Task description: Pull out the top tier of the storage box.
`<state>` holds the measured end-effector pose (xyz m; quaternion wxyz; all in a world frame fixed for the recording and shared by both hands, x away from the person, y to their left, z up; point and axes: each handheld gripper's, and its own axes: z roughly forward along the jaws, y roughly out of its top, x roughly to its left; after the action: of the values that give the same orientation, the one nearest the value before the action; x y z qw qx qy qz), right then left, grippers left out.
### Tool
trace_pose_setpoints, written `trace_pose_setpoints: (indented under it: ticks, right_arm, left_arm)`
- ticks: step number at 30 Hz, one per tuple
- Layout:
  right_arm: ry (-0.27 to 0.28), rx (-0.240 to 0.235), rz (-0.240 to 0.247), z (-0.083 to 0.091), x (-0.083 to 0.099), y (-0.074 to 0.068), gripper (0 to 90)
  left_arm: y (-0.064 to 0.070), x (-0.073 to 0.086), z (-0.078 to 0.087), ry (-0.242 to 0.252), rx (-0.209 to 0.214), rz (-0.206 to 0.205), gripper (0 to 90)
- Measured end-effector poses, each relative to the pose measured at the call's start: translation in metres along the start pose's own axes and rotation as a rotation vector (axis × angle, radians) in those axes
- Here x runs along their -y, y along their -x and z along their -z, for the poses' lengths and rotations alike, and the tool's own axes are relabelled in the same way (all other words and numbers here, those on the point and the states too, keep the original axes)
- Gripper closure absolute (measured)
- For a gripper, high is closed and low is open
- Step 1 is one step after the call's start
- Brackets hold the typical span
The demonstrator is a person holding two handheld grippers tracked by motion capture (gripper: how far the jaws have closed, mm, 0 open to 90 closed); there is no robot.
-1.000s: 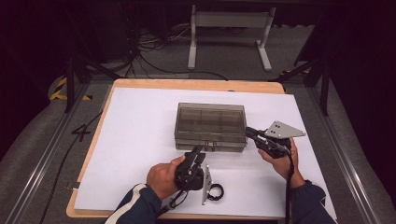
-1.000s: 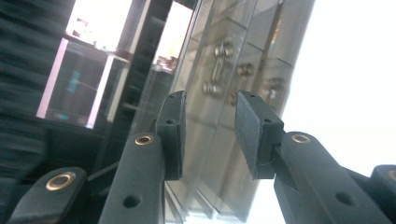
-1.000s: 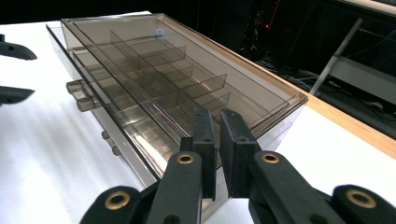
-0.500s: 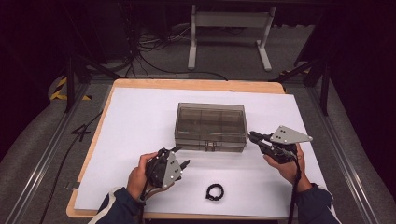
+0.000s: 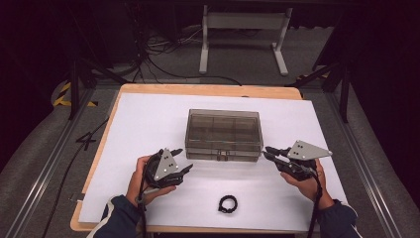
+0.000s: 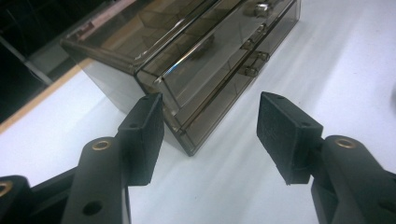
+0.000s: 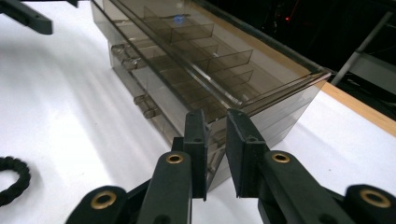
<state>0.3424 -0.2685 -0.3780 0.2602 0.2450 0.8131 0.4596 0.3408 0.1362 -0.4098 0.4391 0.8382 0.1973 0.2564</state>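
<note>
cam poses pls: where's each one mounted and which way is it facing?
High view: above the person's side, looking forward and down at the table; both hands and claws show.
Left gripper view: on the left claw, facing the box; open jaws show.
Right gripper view: on the right claw, facing the box's other end; jaws show.
All share the box.

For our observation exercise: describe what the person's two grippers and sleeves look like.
Both the left gripper and right gripper are black, with two flat rectangular jaws joined by brass-coloured rivets. Each carries a grey three-cornered plate dotted with small holes, and a black cable trails back from each. The sleeves are dark blue.
</note>
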Motion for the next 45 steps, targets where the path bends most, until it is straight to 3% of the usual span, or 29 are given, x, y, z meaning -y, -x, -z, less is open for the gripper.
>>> trace_pose_setpoints:
  ticks: [3, 12, 21, 25, 29, 32, 45]
  right_arm:
    - [-0.017, -0.009, -0.001, -0.001, 0.004, -0.002, 78.0]
    - [-0.039, -0.029, 0.001, -0.010, 0.009, -0.004, 74.7]
    - [-0.040, -0.042, -0.010, -0.015, 0.012, -0.004, 73.3]
    - [-0.038, -0.044, -0.018, -0.015, 0.012, -0.004, 75.0]
    - [-0.031, -0.047, -0.035, -0.014, 0.013, -0.003, 82.1]
    - [-0.033, -0.056, -0.025, -0.012, 0.013, -0.002, 84.9]
    - [-0.038, -0.114, 0.006, -0.002, 0.014, -0.008, 86.1]
  left_arm:
    - [-0.004, 0.002, -0.005, 0.007, 0.016, 0.036, 42.0]
    - [-0.011, 0.005, -0.017, 0.010, 0.028, 0.088, 41.9]
    - [-0.011, 0.003, -0.022, 0.022, 0.043, 0.090, 45.6]
    - [-0.015, 0.005, -0.020, 0.035, 0.052, 0.110, 52.4]
    - [-0.019, 0.008, -0.017, 0.053, 0.062, 0.131, 66.1]
    - [-0.020, 0.009, -0.013, 0.062, 0.075, 0.127, 70.5]
    - [-0.012, 0.009, 0.000, 0.045, 0.099, 0.081, 72.9]
